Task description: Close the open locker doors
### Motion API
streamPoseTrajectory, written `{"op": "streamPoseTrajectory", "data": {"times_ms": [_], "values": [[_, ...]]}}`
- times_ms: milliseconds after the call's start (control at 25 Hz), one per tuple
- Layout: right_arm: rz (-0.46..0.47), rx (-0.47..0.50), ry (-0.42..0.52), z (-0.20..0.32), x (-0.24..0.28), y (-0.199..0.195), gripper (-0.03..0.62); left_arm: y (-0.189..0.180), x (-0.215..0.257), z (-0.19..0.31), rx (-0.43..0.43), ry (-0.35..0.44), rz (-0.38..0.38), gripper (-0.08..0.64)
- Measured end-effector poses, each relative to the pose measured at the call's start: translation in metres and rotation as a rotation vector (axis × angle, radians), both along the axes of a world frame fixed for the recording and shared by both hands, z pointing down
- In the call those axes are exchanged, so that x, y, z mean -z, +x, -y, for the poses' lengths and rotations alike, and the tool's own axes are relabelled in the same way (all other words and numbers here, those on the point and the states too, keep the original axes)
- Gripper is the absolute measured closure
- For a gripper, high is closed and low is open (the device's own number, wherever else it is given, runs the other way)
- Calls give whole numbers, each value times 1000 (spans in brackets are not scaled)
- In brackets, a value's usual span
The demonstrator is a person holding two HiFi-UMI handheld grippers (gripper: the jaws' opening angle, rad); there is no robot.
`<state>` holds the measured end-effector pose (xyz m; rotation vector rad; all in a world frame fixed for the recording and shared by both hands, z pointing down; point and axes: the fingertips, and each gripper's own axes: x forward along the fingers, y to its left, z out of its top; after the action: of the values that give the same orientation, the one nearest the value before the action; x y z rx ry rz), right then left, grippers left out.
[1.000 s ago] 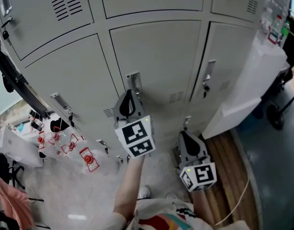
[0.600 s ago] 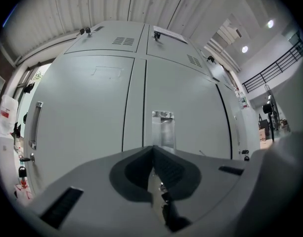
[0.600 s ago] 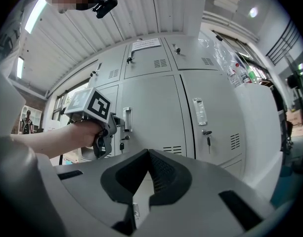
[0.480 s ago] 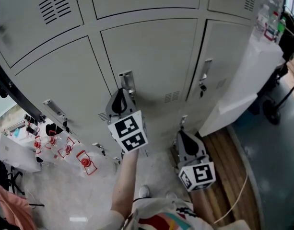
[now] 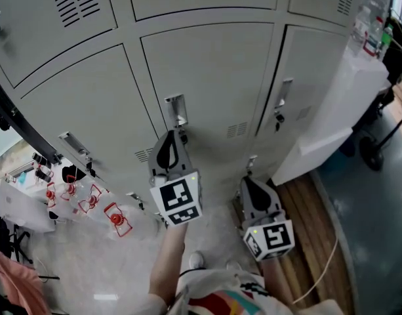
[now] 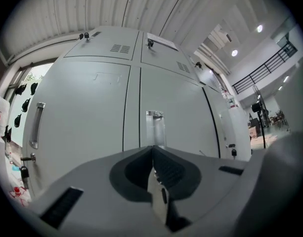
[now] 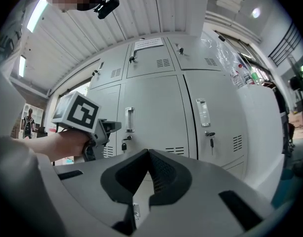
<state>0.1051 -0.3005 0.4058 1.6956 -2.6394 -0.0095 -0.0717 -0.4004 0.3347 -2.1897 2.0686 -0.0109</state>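
Now my left tool [image 6: 152,148] and right tool [image 7: 148,153] both sit clamped together, empty, facing closed locker doors [image 5: 214,77].

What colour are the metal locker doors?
The metal locker doors are light grey; the head view shows this best.

Left claw [image 5: 175,135] points at the locker door [image 5: 214,77], perhaps touching.

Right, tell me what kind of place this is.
Probably a locker area in a workshop or industrial hall: grey metal lockers with keyed handles, a high ribbed ceiling, a railed gallery.
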Motion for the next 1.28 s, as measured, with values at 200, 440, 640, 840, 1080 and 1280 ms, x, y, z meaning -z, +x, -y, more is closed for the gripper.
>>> {"op": "streamPoseTrajectory", "data": {"times_ms": [200, 440, 640, 840, 1080, 1280], "values": [[-24, 51, 7, -6, -1, -14, 588, 6, -12, -58, -77, 6, -68, 554], [7, 88, 10, -15, 3, -32, 588, -5, -24, -109, -129, 54, -128, 552], [11, 93, 11, -20, 0, -40, 588, -12, -58, -125, -106, -16, -161, 554], [10, 96, 6, -23, -3, -43, 588, -12, -94, -134, -71, -109, -150, 554], [-26, 98, 1, -29, -8, -44, 588, -4, -101, -134, -91, -121, -166, 555], [-11, 85, -2, -30, -7, -40, 588, -4, -97, -135, -104, -106, -195, 555]]}}
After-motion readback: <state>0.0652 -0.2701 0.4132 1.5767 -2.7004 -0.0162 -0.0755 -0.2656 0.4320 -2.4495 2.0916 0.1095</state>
